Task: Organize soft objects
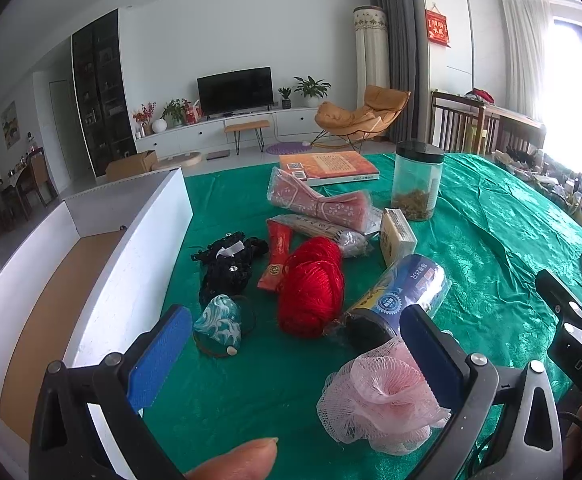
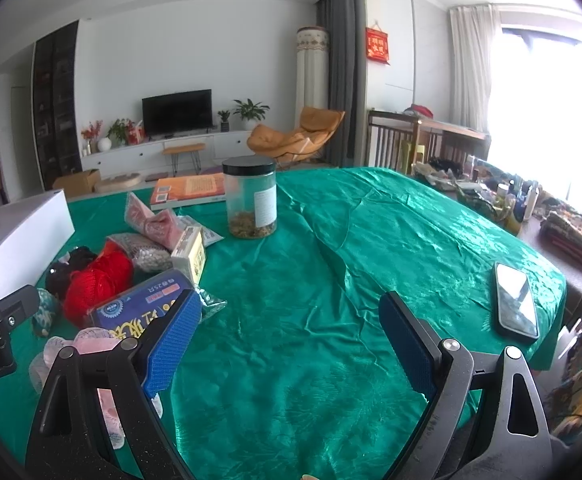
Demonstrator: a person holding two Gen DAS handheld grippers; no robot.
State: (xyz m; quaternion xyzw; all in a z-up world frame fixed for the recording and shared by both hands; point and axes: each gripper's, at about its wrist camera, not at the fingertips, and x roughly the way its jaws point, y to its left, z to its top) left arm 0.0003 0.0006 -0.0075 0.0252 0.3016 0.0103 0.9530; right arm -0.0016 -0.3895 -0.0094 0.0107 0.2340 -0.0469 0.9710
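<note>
A pile of soft things lies on the green tablecloth (image 1: 491, 232): a pink mesh bath puff (image 1: 383, 396), a red yarn ball (image 1: 311, 284), a black lace item (image 1: 227, 268), a teal patterned pouch (image 1: 219, 322) and a pink cloth in a clear bag (image 1: 319, 200). My left gripper (image 1: 295, 344) is open just above the cloth, its right finger against the puff's upper right. My right gripper (image 2: 291, 340) is open over bare cloth, with the puff (image 2: 87, 344) and yarn (image 2: 95, 284) to its left.
A white open box (image 1: 131, 264) with a brown floor stands at the table's left. Also on the cloth are a blue roll package (image 1: 403, 288), a clear jar with a black lid (image 2: 251, 200), a small yellow box (image 1: 397, 236), an orange book (image 1: 327, 164) and a phone (image 2: 517, 300).
</note>
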